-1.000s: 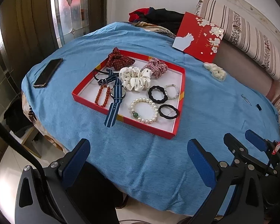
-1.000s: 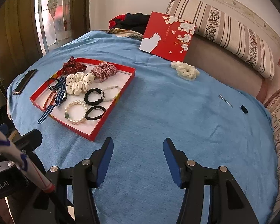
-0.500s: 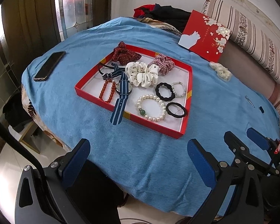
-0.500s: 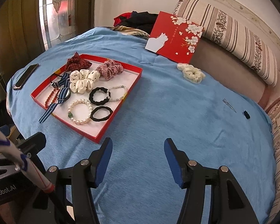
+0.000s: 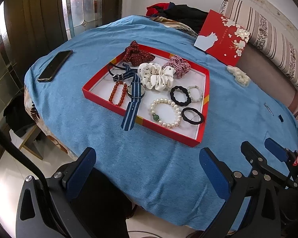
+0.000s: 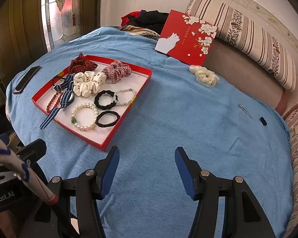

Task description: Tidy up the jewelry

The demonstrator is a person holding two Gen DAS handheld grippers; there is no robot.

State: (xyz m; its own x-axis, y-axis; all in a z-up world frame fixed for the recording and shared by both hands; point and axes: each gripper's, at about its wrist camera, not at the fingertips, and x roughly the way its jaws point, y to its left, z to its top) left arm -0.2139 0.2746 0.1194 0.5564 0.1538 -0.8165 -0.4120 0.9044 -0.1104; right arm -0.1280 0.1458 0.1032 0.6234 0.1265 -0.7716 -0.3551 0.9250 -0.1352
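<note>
A red tray (image 5: 101, 99) (image 6: 129, 109) lies on the blue cloth and holds scrunchies, a pearl bracelet (image 5: 164, 112) (image 6: 83, 117), a red bead bracelet (image 5: 118, 95), black hair ties (image 5: 192, 116) and a striped-strap watch (image 5: 136, 93) whose strap hangs over the rim. A cream scrunchie (image 5: 238, 75) (image 6: 204, 76), a hair clip (image 6: 245, 111) and a small black piece (image 6: 263, 121) lie loose on the cloth to the right. My left gripper (image 5: 147, 170) is open and empty, near the tray's front edge. My right gripper (image 6: 147, 168) is open and empty over bare cloth.
A black phone (image 5: 54, 65) lies at the cloth's left edge. A red box lid with a white cat (image 6: 186, 36) leans against a striped cushion (image 6: 248, 37) at the back. Dark clothes (image 5: 178, 14) are piled behind. The table edge drops off in front.
Both grippers have moved forward toward the table, so the tray looks nearer and larger. Nothing on the table has moved.
</note>
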